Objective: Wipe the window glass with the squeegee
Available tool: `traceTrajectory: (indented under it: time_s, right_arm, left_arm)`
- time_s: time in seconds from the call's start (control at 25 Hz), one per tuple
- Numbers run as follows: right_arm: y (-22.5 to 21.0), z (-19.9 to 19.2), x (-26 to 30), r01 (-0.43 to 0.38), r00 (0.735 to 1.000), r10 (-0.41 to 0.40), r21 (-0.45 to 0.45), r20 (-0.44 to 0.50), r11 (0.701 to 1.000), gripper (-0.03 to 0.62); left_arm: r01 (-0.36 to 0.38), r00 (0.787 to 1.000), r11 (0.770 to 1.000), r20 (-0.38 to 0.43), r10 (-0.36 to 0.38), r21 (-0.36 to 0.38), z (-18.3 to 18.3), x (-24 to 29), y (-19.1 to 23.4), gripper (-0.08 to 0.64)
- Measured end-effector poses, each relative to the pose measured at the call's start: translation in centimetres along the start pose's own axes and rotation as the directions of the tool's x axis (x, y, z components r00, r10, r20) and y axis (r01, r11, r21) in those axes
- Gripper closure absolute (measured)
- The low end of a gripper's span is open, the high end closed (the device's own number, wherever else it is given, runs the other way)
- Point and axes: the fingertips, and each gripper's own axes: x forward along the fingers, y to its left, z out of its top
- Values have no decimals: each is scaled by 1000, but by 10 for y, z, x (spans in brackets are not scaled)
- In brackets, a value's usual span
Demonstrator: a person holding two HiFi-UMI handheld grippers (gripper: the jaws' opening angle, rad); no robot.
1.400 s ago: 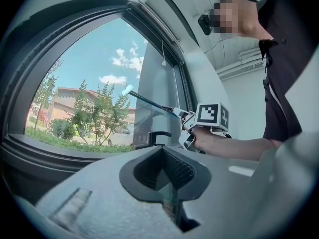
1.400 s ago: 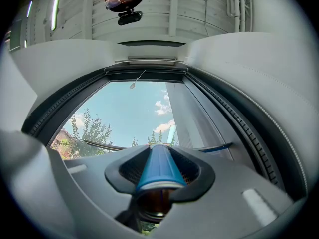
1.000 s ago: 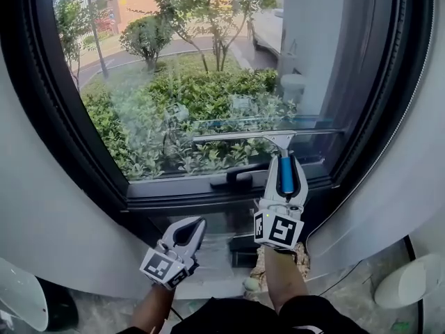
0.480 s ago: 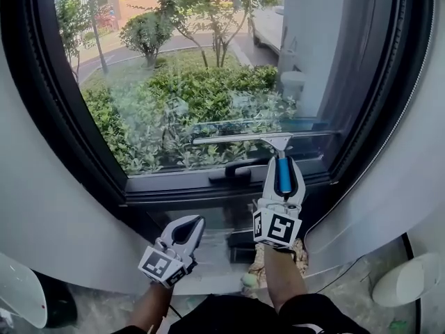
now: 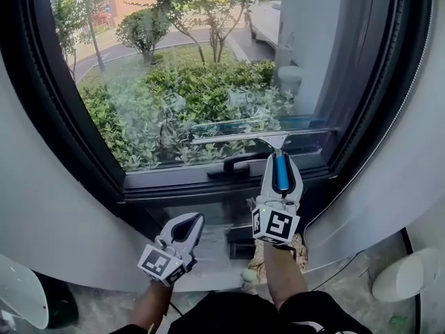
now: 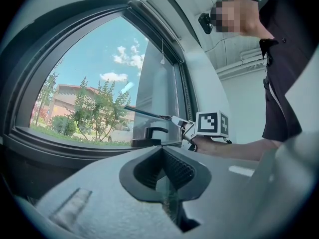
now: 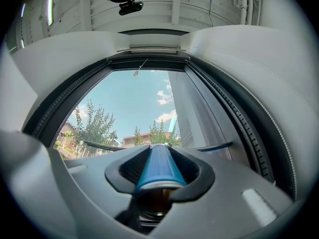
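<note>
The squeegee's blue handle is held upright in my right gripper, which is shut on it. Its long metal blade lies level against the lower part of the window glass, just above the black window handle. In the right gripper view the blue handle fills the jaws of my right gripper and the blade crosses the pane. My left gripper hangs low and left, below the sill, shut with nothing in it. From the left gripper view the blade shows edge-on.
A thick black frame rings the glass, with curved white walls on both sides. Below the sill sits a small black box. White rounded objects rest on the floor at lower left and lower right.
The right gripper has drawn the squeegee blade down the glass, closer to the window handle. The left gripper has stayed about where it was.
</note>
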Motion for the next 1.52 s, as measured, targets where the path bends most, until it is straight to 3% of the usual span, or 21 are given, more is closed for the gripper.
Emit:
traceTrajectory:
  time_s: [0.88,1.16,1.36,1.52]
  right_arm:
    - [1,-17,-12,13,999,-14,-4,-39,1000,460]
    - [26,68,15,-31,985,34,-18,168,999,460]
    - [42,144,64,-37,938,29,17,344,999,460]
    - [55,193,93,-24,891,28,-15,452,1000,460]
  left_arm:
    - [26,999,1000,-22,-26,-7,-11,2,4,560]
    - [37,999,999,17,-37,22,1,-5,5,560]
    - [14,998,998,62,-17,54,22,-11,17,560]
    - [-10,995,996,97,1,93,40,-17,28,560]
